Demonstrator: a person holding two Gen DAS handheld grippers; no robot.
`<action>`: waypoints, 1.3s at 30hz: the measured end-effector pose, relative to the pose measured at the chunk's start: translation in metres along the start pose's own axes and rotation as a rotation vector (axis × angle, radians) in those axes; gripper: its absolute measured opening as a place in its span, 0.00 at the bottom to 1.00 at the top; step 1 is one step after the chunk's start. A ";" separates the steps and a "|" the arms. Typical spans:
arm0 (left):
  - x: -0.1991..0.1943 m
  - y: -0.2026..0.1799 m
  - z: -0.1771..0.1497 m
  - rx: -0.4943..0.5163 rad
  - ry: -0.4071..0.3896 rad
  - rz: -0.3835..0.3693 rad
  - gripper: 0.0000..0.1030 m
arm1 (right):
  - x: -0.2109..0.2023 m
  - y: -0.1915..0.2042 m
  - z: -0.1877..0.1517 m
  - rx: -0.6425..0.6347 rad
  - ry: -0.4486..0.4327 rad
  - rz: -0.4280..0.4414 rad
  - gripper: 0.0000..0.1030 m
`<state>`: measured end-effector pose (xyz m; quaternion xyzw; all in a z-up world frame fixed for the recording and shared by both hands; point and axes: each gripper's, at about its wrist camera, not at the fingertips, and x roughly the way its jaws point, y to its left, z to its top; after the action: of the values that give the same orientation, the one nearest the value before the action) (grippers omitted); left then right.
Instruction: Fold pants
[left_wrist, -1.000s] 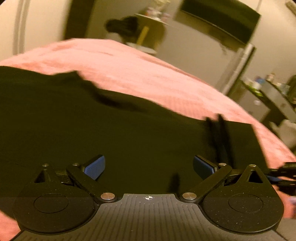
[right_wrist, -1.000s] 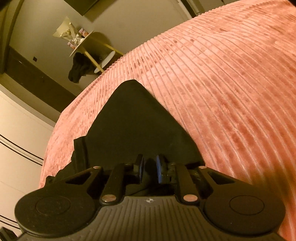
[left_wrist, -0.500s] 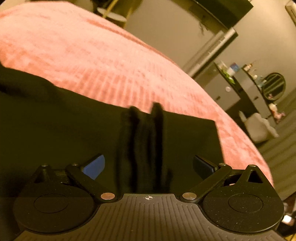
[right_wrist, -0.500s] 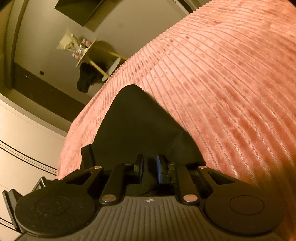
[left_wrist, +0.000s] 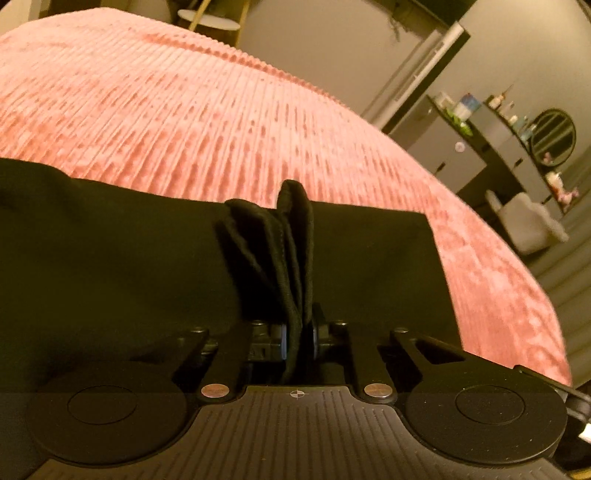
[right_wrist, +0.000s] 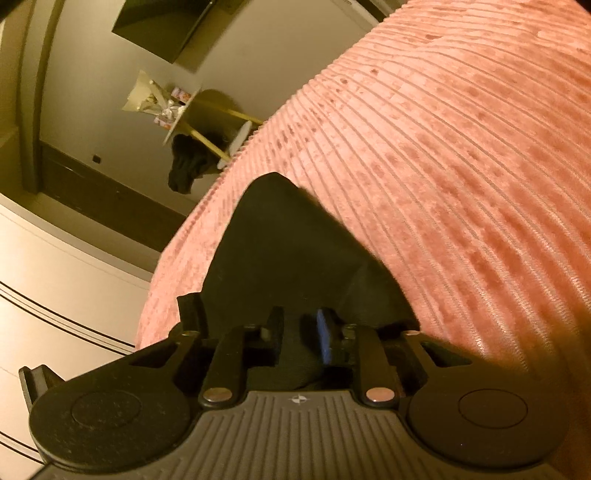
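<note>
The black pants (left_wrist: 110, 258) lie flat on the pink ribbed bedspread (left_wrist: 221, 110). In the left wrist view my left gripper (left_wrist: 298, 338) is shut on a bunched fold of the pants (left_wrist: 284, 240) that stands up between the fingers. In the right wrist view a black corner of the pants (right_wrist: 280, 236) spreads out in front of my right gripper (right_wrist: 299, 332). Its jaws stand slightly apart with black cloth between them, and one blue pad (right_wrist: 324, 336) shows.
The bedspread (right_wrist: 443, 166) fills the right wrist view to the right. A small gold side table (right_wrist: 207, 122) with dark cloth hanging stands beyond the bed. A dark dresser (left_wrist: 498, 140) with bottles and a round mirror, and a grey chair (left_wrist: 528, 221), stand right of the bed.
My left gripper went from wide open to shut on the bunched fold of the pants. My right gripper's jaws have parted a little, so the blue pad now shows.
</note>
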<state>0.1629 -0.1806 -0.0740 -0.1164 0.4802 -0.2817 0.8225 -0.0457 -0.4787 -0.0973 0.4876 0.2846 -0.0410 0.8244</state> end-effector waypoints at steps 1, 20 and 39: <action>-0.003 -0.001 0.000 0.006 -0.005 -0.001 0.12 | -0.001 0.002 0.000 -0.009 -0.001 0.010 0.34; -0.117 0.090 -0.009 0.008 -0.127 0.194 0.13 | -0.018 0.068 -0.027 -0.233 0.040 -0.038 0.54; -0.109 0.156 -0.023 -0.247 -0.174 0.027 0.14 | 0.058 0.137 -0.076 -0.851 0.273 -0.522 0.38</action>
<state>0.1568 0.0111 -0.0785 -0.2342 0.4398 -0.1984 0.8440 0.0170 -0.3319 -0.0473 0.0227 0.4934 -0.0618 0.8673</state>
